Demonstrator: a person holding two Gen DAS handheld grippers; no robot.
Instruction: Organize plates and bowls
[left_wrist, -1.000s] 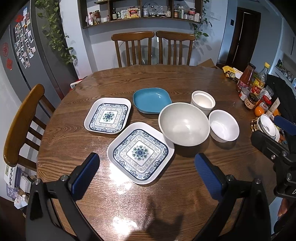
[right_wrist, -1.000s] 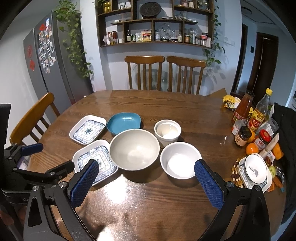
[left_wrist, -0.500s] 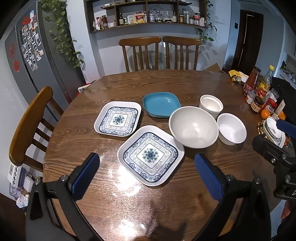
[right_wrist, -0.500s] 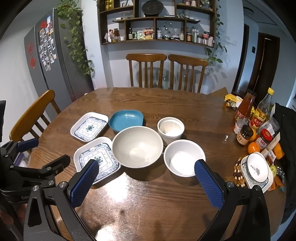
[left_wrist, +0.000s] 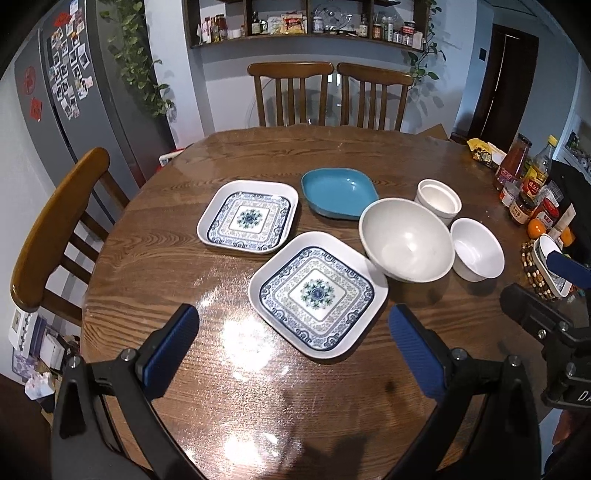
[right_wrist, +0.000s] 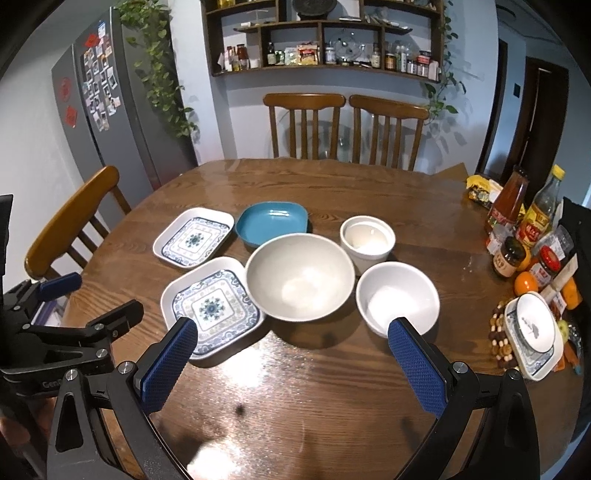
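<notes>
Left wrist view. Left gripper (left_wrist: 291, 325): spread wide, empty, above the near edge of the round table (left_wrist: 369, 151). Near plate (left_wrist: 317, 293): square, blue-patterned, flat on the table toward its near edge, between the 2 fingers in line of sight. Far plate (left_wrist: 248, 216): same pattern, toward the left edge, corner just beside the near plate. Blue dish (left_wrist: 339, 196): near the table's middle, just beside the far plate. Big bowl (left_wrist: 406, 240): white, upright, touching or just beside the near plate's right corner. Small bowl (left_wrist: 477, 248): white, just right of the big bowl. Cup (left_wrist: 438, 196): white, straight-walled, behind both bowls. Right gripper (left_wrist: 546, 291): at the right edge of the frame, spread.

Right wrist view. Right gripper (right_wrist: 291, 350): spread wide, empty, above the near edge of the table (right_wrist: 369, 184). Small bowl (right_wrist: 397, 297) just past the right finger; big bowl (right_wrist: 300, 277) between the fingers in line of sight; near plate (right_wrist: 212, 306) just past the left finger. Far plate (right_wrist: 194, 236), blue dish (right_wrist: 272, 222) and cup (right_wrist: 367, 238) in a row behind. Bottles and jars (right_wrist: 524, 229) crowded along the right edge. Left gripper (right_wrist: 85, 295) at the frame's left, spread.
</notes>
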